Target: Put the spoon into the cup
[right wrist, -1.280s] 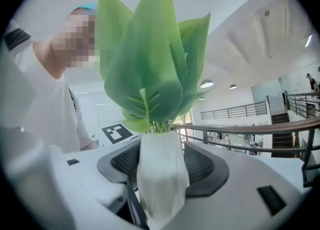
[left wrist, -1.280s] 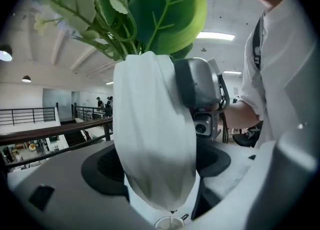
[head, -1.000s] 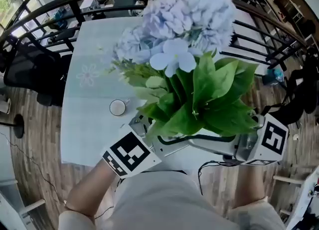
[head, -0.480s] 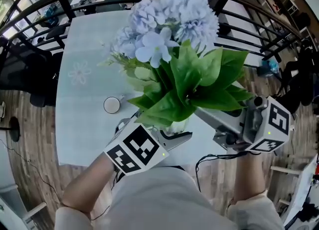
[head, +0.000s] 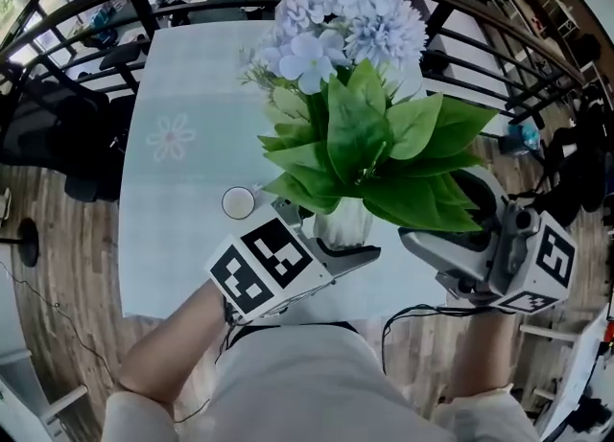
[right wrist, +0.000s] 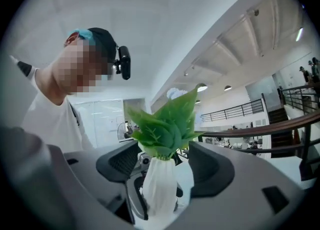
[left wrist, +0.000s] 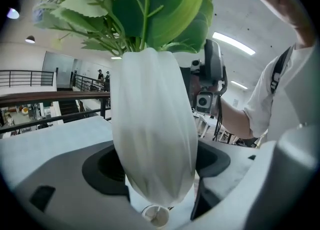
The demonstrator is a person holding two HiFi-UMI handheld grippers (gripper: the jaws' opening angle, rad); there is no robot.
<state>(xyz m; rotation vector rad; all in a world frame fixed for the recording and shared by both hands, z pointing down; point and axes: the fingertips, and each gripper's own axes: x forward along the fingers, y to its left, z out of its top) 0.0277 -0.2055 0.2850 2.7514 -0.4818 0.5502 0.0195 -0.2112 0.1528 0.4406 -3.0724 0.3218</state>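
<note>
**Near field, lower edge of the head view.** The left gripper (left wrist: 156,166) is shown closed on the white vase (head: 343,224). In the left gripper view the vase's faintly fluted body fills the gap between both pads. At lower right, the right gripper (right wrist: 164,165) is held wide. Its jaws have just been opening, and the vase is framed between them but stands apart, untouched.

**Step in hand.** This is judged to be the shifting of the vase, with the spoon's transfer not yet begun. It is best done with the vase kept upright and its base set flat on the table (head: 182,239), clear of the cup (head: 238,202). The grip should be released only once the vase stands. The broad leaves (head: 384,157) should be left where the cup is not masked.

**Task objects.** The cup, at mid-frame left of the vase, is small, round and white. The spoon cannot be identified with certainty. A thin pale form inside the cup, at the bottom of the left gripper view, may be it.

**Far field.** Pale blue flowers (head: 350,18) and a dark railing (head: 96,9) are shown.
</note>
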